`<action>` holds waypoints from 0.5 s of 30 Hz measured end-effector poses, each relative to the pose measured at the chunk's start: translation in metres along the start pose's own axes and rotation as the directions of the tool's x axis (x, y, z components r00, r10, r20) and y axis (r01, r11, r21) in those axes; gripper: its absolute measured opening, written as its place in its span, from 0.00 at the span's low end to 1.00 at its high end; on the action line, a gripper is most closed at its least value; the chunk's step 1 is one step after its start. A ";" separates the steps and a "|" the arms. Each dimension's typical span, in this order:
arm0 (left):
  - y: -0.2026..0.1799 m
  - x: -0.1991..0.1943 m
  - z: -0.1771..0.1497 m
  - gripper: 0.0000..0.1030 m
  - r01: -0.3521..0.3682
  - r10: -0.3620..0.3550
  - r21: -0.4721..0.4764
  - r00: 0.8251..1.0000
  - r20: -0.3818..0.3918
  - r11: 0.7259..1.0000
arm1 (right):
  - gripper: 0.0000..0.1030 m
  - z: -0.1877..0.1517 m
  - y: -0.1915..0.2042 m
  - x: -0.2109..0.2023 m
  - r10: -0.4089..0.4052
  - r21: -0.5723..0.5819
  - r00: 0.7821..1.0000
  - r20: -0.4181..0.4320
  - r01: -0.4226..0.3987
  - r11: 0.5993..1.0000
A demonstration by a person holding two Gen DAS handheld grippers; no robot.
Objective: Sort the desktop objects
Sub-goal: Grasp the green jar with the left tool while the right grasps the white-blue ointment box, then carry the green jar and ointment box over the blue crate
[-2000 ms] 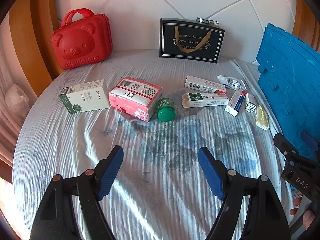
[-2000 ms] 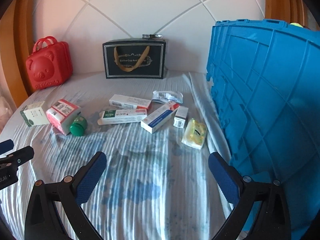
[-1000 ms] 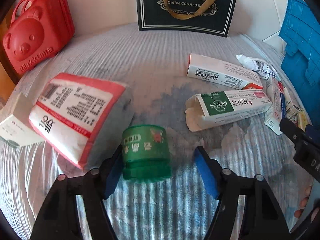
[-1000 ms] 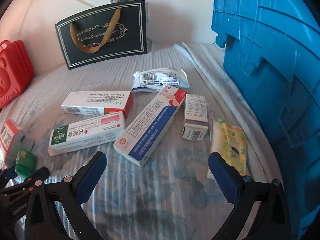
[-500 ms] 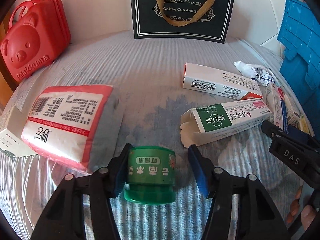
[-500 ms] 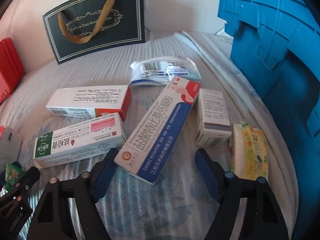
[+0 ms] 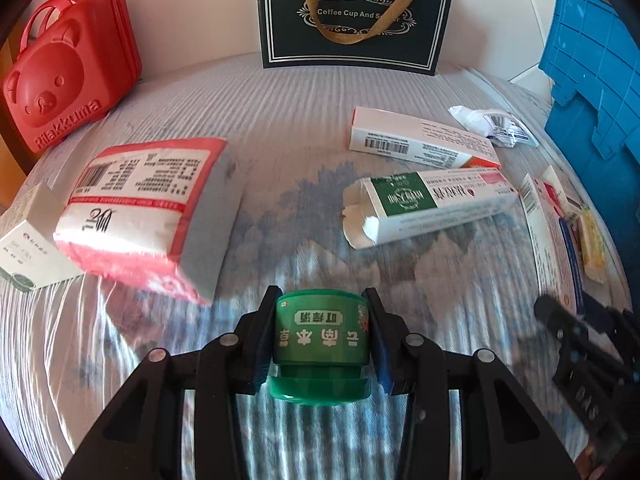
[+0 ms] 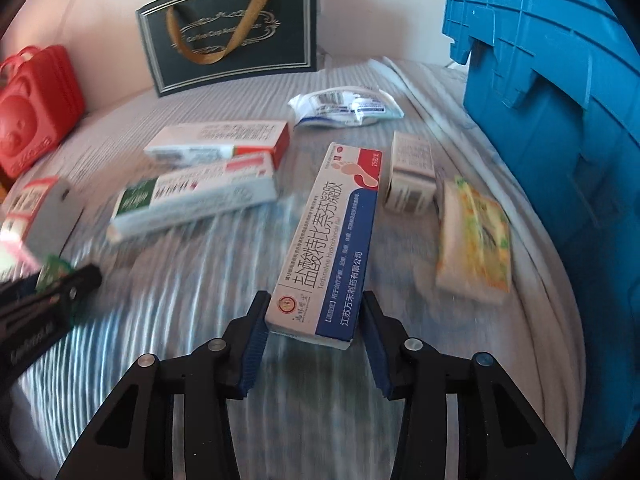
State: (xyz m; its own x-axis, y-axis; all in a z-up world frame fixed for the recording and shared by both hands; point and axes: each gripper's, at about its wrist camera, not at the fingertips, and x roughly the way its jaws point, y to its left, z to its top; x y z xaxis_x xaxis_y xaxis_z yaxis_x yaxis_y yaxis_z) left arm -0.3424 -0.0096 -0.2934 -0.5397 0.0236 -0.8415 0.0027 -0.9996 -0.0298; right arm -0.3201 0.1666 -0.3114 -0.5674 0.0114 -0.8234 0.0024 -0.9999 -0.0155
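Gripping a green jar [image 7: 322, 340] in the left gripper [image 7: 320, 344], jaws just closed onto its sides; right gripper [image 8: 314, 332] closing around a blue-and-white ointment box [image 8: 332, 240], contact uncertain. Sorting barely begun: other boxes, packets still scattered beside blue crate [image 8: 560, 120].

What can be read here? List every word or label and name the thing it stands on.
"Coffee Cup And S", the rest hidden by the handle: black gift bag
"Rilakkuma": red bear case
"云南本草", upside down: green jar
"盐酸特比萘芬凝胶": blue-and-white box
White boxes: print too small or blurred.
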 end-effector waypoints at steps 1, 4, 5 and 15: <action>-0.001 -0.003 -0.003 0.39 0.001 -0.001 0.003 1.000 -0.002 1.000 | 0.43 -0.005 0.001 -0.004 0.007 -0.012 1.000 -0.002 -0.007 1.000; -0.006 -0.010 -0.009 0.39 -0.005 0.005 0.009 1.000 -0.001 1.000 | 0.46 -0.010 0.000 -0.009 0.034 -0.011 0.999 -0.004 -0.034 0.999; -0.008 -0.012 -0.010 0.39 -0.009 0.009 0.011 1.000 0.001 1.000 | 0.50 -0.009 -0.001 -0.008 0.042 0.001 0.999 0.000 -0.042 0.999; -0.009 -0.049 -0.020 0.39 -0.070 0.069 -0.001 0.996 0.061 0.998 | 0.38 -0.003 -0.004 -0.006 0.026 0.005 0.997 0.070 -0.026 1.000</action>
State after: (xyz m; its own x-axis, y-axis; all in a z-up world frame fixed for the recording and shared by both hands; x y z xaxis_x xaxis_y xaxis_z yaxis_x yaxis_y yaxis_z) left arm -0.2990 -0.0013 -0.2627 -0.5884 -0.0470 -0.8072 0.0408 -0.9988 0.0284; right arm -0.3142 0.1701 -0.3078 -0.6234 -0.0150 -0.7817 0.0130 -0.9999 0.0088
